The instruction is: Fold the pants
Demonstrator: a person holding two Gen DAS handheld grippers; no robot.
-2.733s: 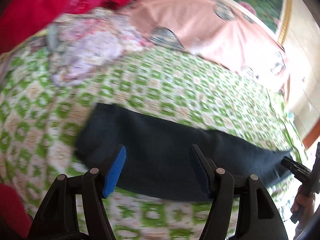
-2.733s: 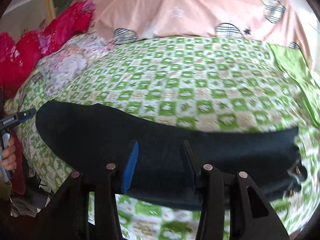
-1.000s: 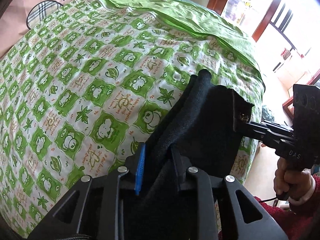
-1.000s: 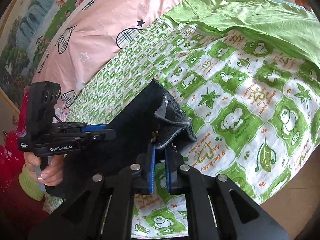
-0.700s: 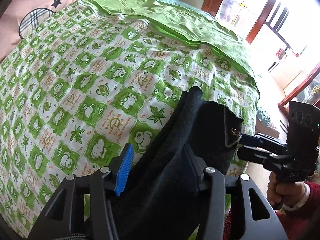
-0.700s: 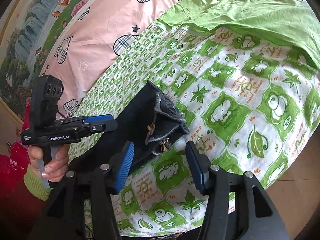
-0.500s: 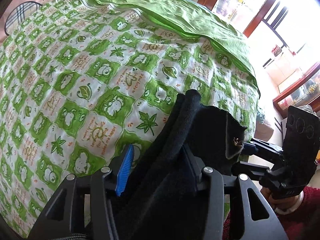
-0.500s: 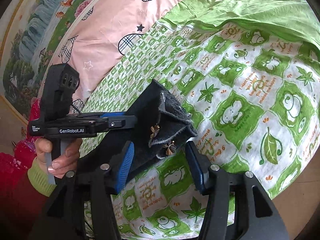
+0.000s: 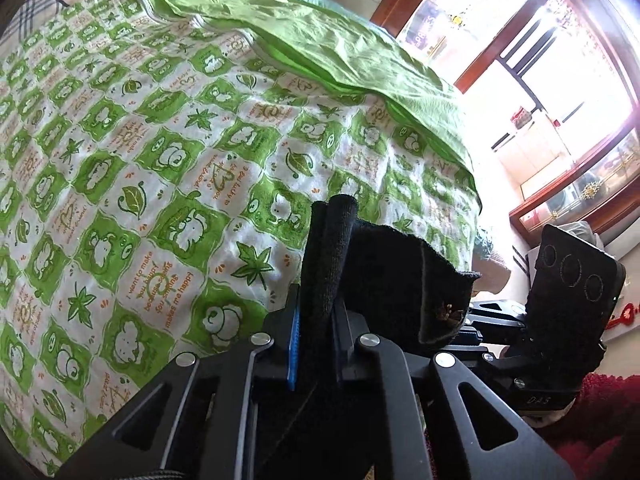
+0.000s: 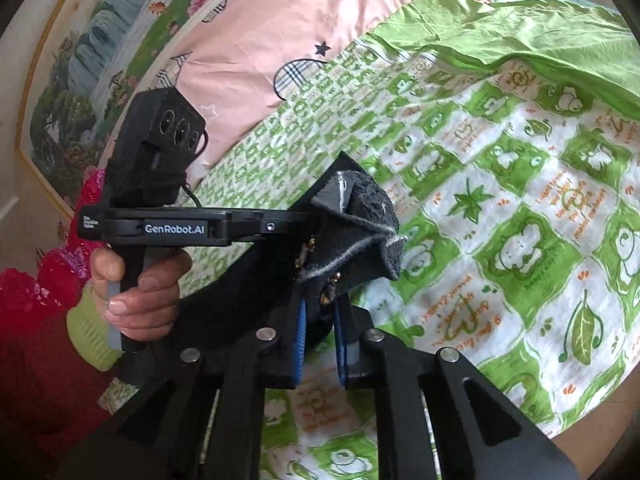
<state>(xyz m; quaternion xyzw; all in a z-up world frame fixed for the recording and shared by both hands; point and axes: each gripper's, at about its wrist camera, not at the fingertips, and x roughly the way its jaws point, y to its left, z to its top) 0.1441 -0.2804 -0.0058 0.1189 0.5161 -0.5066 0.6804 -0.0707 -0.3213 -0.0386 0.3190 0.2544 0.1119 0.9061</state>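
Note:
The dark pants (image 9: pixel 384 272) are bunched at one end over the green-patterned bedsheet (image 9: pixel 168 168), near the bed's edge. In the left wrist view my left gripper (image 9: pixel 316 320) has its jaws closing, its pads pressing a thick fold of the pants. My right gripper (image 9: pixel 470 322) reaches in from the right and grips the same end at a small gold trim. In the right wrist view my right gripper (image 10: pixel 320 320) has its jaws closing on the pants (image 10: pixel 352 220) hem, and my left gripper (image 10: pixel 298 220) clamps the cloth from the left, held by a hand (image 10: pixel 136 280).
A plain green sheet (image 9: pixel 320 40) covers the bed's far side. A pink quilt (image 10: pixel 280 24) with plaid hearts lies by the painted headboard (image 10: pixel 100 60). Red clothing (image 10: pixel 36 300) sits at the left. Beyond the bed edge are a wooden-framed window (image 9: pixel 540 52) and a cabinet (image 9: pixel 580 184).
Both grippers opened about half a second ago, re-seated on the pants end, and have now shut on it. The left gripper tipped downward and shifted slightly along the bed.

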